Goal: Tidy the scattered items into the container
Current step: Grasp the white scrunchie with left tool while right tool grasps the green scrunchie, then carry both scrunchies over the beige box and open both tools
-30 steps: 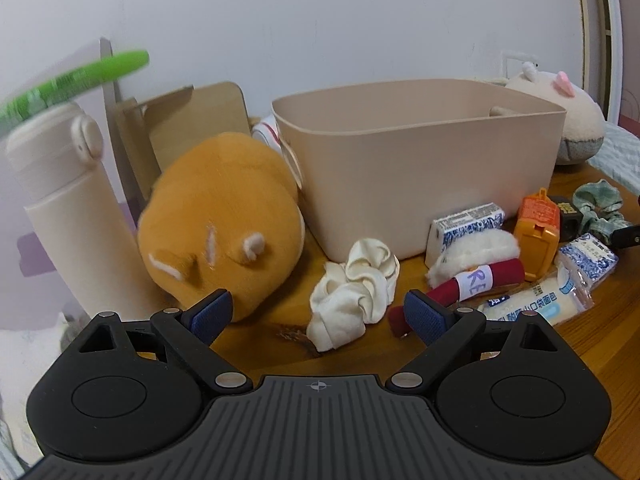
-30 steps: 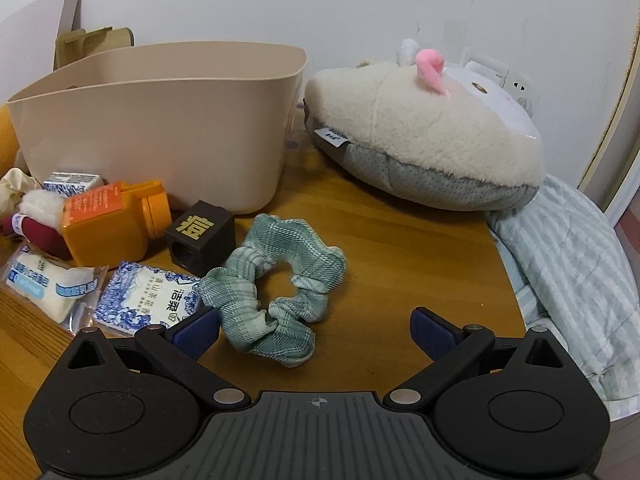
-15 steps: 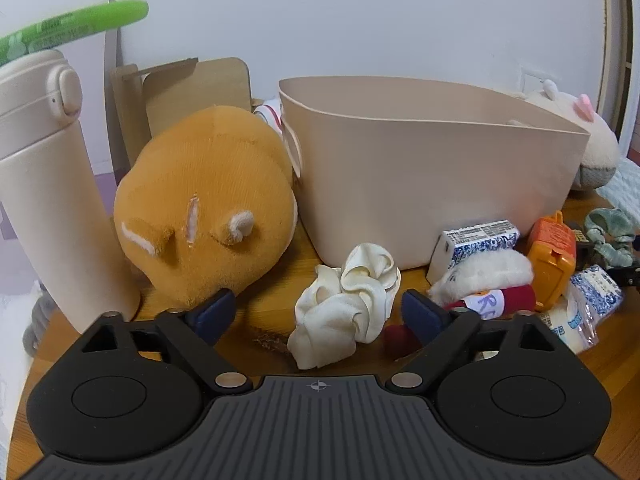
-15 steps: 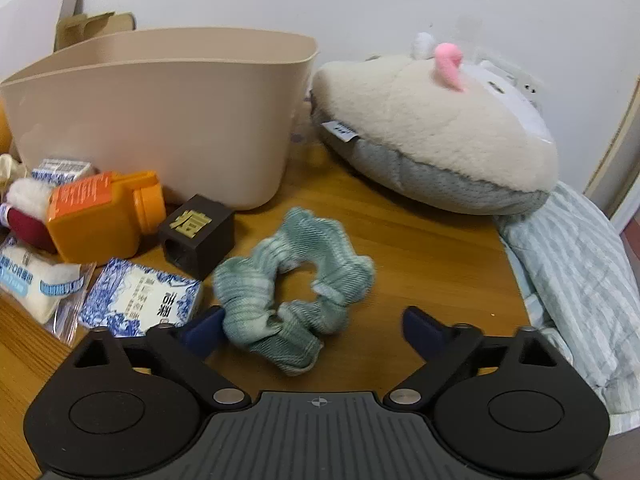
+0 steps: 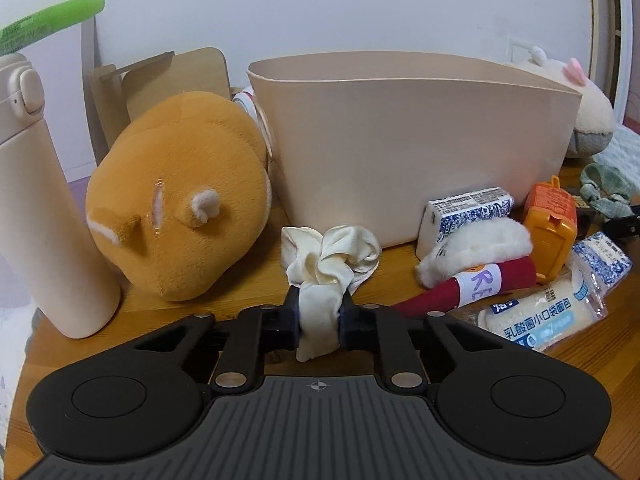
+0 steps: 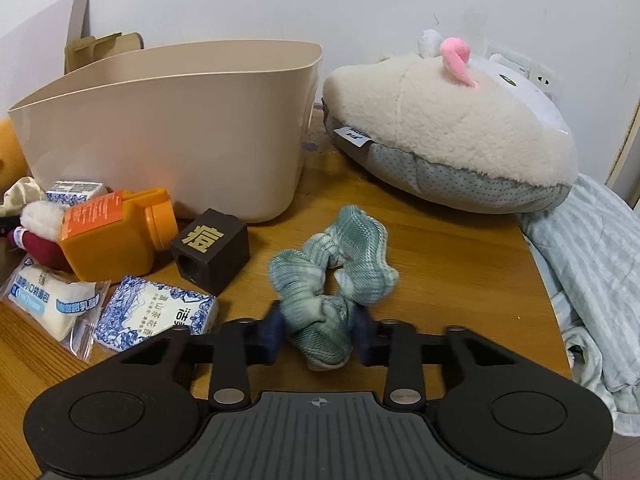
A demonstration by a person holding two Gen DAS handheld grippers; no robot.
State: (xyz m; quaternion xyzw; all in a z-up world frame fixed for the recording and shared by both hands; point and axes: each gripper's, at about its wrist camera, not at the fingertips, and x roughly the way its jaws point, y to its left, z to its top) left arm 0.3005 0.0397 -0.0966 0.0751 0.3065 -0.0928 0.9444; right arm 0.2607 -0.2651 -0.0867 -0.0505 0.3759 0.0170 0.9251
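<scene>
A beige plastic bin (image 5: 420, 152) stands on the wooden table, and the right wrist view shows it at the left (image 6: 160, 140). A cream scrunchie (image 5: 332, 256) lies in front of it. My left gripper (image 5: 319, 316) has its jaws closing, and both pads pinch the scrunchie's near fold. A green plaid scrunchie (image 6: 344, 256) lies to the right of the bin. My right gripper (image 6: 318, 332) also has its jaws closing, with the pads pressing that scrunchie's near edge between them.
An orange plush (image 5: 176, 200) and a cream bottle (image 5: 36, 220) stand left of the bin. A milk carton (image 5: 464, 212), an orange bottle (image 6: 116, 232), a red roll (image 5: 480, 280), a bread packet (image 5: 536, 320), a tissue pack (image 6: 156, 312) and a dark cube (image 6: 212, 252) lie scattered. A white plush (image 6: 440, 132) and striped cloth (image 6: 592, 260) sit right.
Both grippers stood wide open before; now each has closed on its scrunchie. The left gripper came forward and down toward the cream scrunchie.
</scene>
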